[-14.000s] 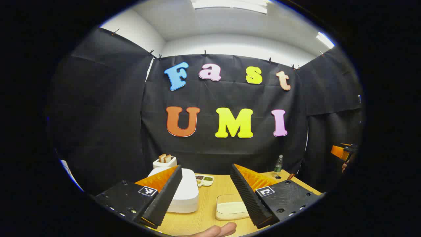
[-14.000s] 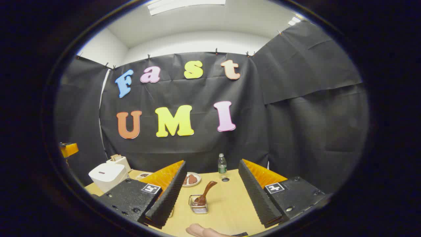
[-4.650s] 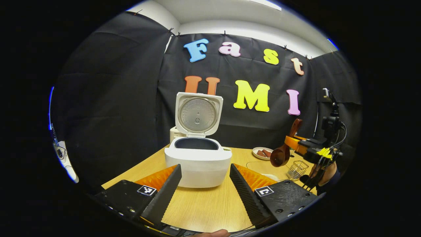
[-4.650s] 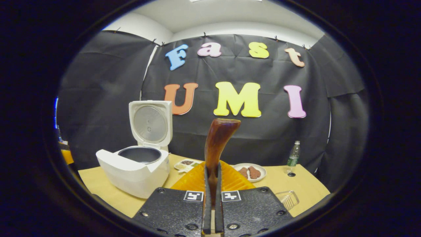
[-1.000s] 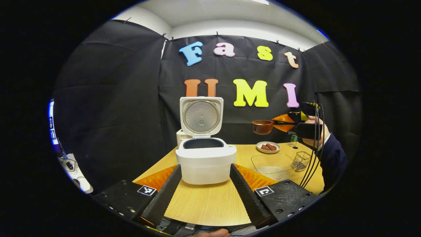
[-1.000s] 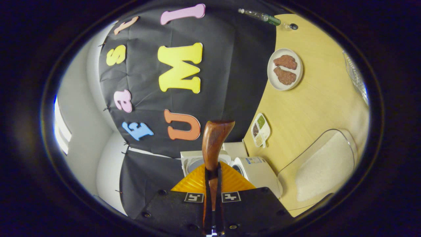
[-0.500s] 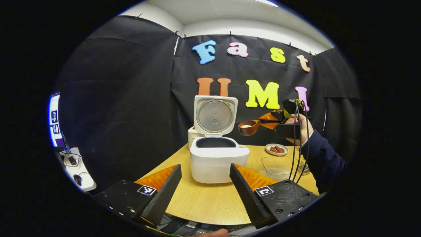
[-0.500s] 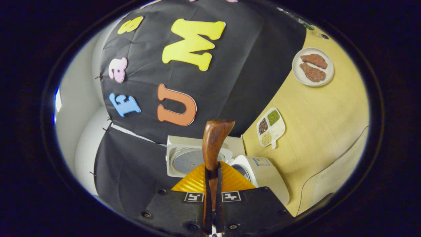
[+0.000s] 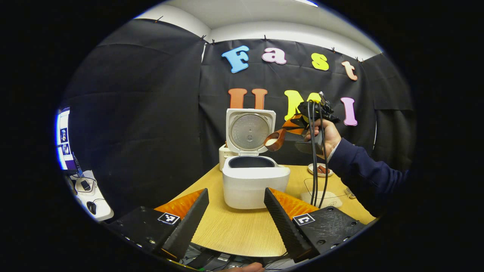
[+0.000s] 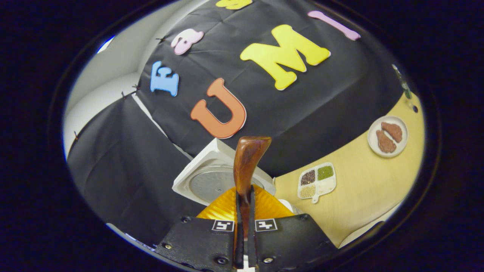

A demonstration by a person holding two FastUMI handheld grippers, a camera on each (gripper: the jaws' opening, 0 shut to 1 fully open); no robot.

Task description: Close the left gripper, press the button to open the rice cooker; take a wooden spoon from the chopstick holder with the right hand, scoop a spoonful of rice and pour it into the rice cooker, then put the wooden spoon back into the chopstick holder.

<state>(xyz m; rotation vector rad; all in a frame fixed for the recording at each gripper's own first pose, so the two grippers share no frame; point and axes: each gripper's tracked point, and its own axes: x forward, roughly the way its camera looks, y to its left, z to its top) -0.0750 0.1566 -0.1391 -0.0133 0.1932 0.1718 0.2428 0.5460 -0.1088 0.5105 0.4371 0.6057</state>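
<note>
The white rice cooker (image 9: pixel 255 183) stands on the wooden table (image 9: pixel 234 230) with its lid (image 9: pixel 248 130) up. My left gripper (image 9: pixel 235 192) is open in front of it, holding nothing. A hand (image 9: pixel 326 134) holds my right gripper (image 9: pixel 293 127) above the cooker's right side. It is shut on the wooden spoon (image 9: pixel 275 139), whose bowl holds white rice and tilts down over the pot. In the right gripper view, my right gripper (image 10: pixel 245 197) clamps the spoon's handle (image 10: pixel 247 160), which rises in front of the lid (image 10: pixel 211 182); the bowl is hidden.
A clear tray of rice (image 9: pixel 322 196) and a plate of brown food (image 9: pixel 320 170) lie right of the cooker. A sectioned dish (image 10: pixel 317 180) and the plate (image 10: pixel 388 136) rest on the table (image 10: pixel 363 189). A dark sleeve (image 9: pixel 363 173) reaches over the right side. Screens (image 9: pixel 62 138) stand far left.
My right gripper has carried the spoon left and slightly up, until the bowl is over the pot, and has rolled it so the bowl tips down. The left gripper stays open.
</note>
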